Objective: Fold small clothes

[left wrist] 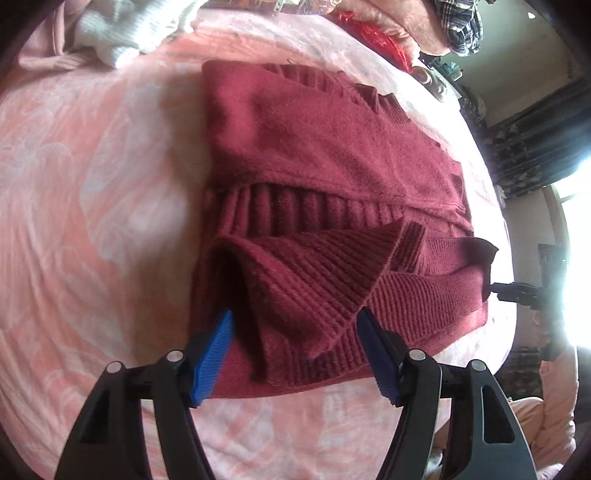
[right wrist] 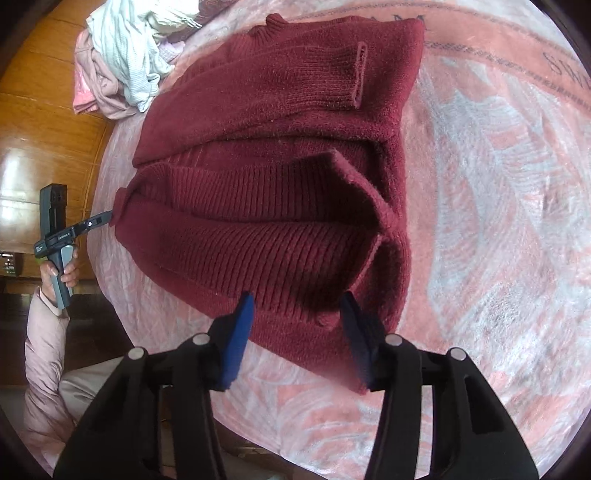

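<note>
A dark red knitted sweater (left wrist: 325, 155) lies partly folded on a pink patterned bedspread (left wrist: 92, 206); it also shows in the right wrist view (right wrist: 266, 122). Its ribbed hem (left wrist: 317, 280) is bunched up and raised at the near edge. My left gripper (left wrist: 295, 321) is open, its blue fingers (left wrist: 210, 358) on either side of that hem fold. My right gripper (right wrist: 297, 302) is open, its fingers (right wrist: 236, 343) straddling the hem's other end (right wrist: 280, 236). The left gripper also shows at the left of the right wrist view (right wrist: 107, 218), touching the sweater's edge.
A pile of white and pink clothes (right wrist: 122, 62) lies at the far corner of the bed, also seen in the left wrist view (left wrist: 122, 33). A wooden headboard (right wrist: 40, 122) stands beyond. Red and plaid fabrics (left wrist: 454, 26) lie at the far right. A bright window (left wrist: 576, 236) glares at right.
</note>
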`<act>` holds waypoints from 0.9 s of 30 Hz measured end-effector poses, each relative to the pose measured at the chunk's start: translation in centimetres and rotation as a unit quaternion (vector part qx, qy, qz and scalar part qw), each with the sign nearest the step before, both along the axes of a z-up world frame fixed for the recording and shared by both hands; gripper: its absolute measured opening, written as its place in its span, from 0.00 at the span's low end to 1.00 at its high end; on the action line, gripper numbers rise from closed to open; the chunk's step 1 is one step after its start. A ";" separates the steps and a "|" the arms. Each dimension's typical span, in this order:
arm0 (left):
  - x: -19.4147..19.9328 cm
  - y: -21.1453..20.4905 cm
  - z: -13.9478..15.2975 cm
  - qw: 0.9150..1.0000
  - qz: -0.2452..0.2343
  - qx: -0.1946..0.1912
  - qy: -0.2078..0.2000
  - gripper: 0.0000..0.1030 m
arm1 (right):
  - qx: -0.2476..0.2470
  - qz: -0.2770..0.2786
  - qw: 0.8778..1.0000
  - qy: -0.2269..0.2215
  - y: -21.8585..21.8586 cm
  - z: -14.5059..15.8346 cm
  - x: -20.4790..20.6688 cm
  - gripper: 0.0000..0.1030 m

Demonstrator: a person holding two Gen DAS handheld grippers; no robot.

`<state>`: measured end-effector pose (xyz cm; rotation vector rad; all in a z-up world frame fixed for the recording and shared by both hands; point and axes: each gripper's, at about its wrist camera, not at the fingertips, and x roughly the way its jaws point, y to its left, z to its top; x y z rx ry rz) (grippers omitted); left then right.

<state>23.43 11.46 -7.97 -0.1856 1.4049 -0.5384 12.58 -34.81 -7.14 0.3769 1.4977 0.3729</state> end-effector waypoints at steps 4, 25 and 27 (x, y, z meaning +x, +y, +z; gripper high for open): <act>-0.1 -1.7 -1.8 0.999 0.004 0.026 0.044 0.69 | 0.006 -0.011 1.000 0.008 0.1 -0.4 0.3 0.10; -0.1 -2.5 -3.5 0.998 0.025 0.029 0.056 0.79 | -0.029 -0.023 0.999 0.028 -1.4 -0.3 -0.7 0.37; -0.1 -2.5 -3.8 0.998 0.031 0.028 0.056 0.78 | -0.034 -0.028 0.998 0.045 -1.2 -1.2 -0.6 0.39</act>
